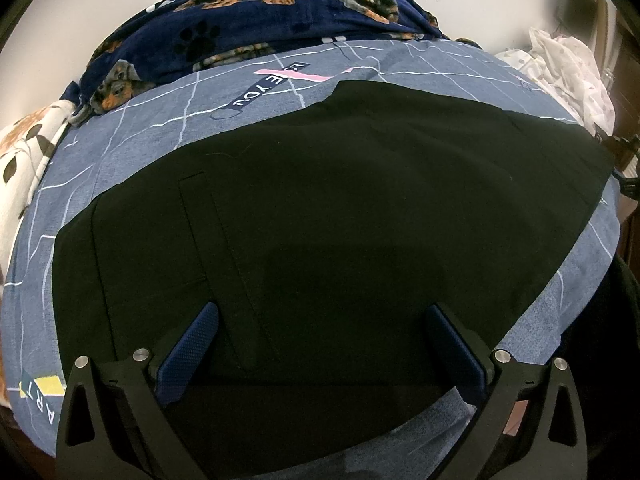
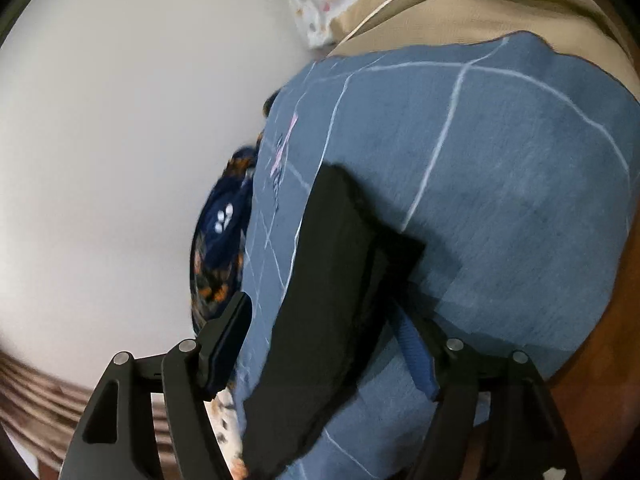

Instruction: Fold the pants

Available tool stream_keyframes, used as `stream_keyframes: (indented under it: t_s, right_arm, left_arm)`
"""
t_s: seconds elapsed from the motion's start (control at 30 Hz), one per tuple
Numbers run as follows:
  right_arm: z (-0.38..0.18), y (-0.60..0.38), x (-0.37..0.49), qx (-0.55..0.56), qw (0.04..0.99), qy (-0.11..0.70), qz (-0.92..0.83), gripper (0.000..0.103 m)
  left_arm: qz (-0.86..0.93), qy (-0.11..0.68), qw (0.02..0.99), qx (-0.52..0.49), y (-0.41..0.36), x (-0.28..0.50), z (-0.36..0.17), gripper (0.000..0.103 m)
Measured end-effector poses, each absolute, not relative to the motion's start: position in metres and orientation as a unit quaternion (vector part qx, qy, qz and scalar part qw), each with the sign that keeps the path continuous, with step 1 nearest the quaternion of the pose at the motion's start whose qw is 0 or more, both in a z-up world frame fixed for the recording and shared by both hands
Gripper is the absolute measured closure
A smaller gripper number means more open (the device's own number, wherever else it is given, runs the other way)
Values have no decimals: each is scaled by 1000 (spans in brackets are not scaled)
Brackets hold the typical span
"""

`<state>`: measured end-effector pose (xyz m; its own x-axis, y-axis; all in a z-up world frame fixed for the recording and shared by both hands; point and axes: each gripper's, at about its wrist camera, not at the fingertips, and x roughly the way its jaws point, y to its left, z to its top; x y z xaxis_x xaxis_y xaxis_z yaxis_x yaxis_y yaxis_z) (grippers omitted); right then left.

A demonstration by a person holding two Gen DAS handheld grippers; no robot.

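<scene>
Black pants (image 1: 340, 208) are spread flat on the blue bed sheet (image 1: 140, 136). The left tongs (image 1: 324, 320) are held apart above them. The right tongs (image 2: 328, 320) are spread too, with nothing clamped.

right-wrist view motion-blurred, pants (image 2: 320, 300) hiding one finger (image 2: 418, 356) of right tongs (image 2: 326, 330)

A blue bedsheet (image 1: 132, 152) crossed by thin white lines fills the middle of the left wrist view, with a "LOVE YOU" label (image 1: 269, 84) printed at upper centre and a yellow patch (image 1: 47, 386) at lower left. A navy blanket with dog and paw prints (image 1: 256, 12) lies bunched along the top. A white cloth with brown spots (image 1: 24, 148) sits at the left edge, a pale crumpled fabric (image 1: 568, 68) at upper right. In the right wrist view, beige bedding (image 2: 480, 4) shows at the top.
</scene>
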<state>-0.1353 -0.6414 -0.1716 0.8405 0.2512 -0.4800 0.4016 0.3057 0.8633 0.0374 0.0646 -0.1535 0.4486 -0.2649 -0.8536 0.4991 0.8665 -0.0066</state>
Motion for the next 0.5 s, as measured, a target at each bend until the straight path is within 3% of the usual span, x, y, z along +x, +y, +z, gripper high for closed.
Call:
stream_keyframes:
  t_s: [0.07,0.17,0.23,0.3,0.5]
  right_arm:
    - [-171,-640,-134,572,767,282,-63,38]
    - [-174,-644,-131,578,764,270,-93,56]
    - [-180,-645,-125,581,758,279,-96,75]
    - [-187,-645,-121,586,754,283,-92,82]
    - [-187,-649,-121,597,744,287,-84,81]
  left_arm:
    - [-227,474,842,124,64,38,-153,0]
    - [-227,474,842,124,64,37,-154,0]
    - [-227,474,842,124,64,38,-154,0]
    - [-227,473,842,124,65,37,-154,1]
    - [-227,473,842,124,64,37,-154,0]
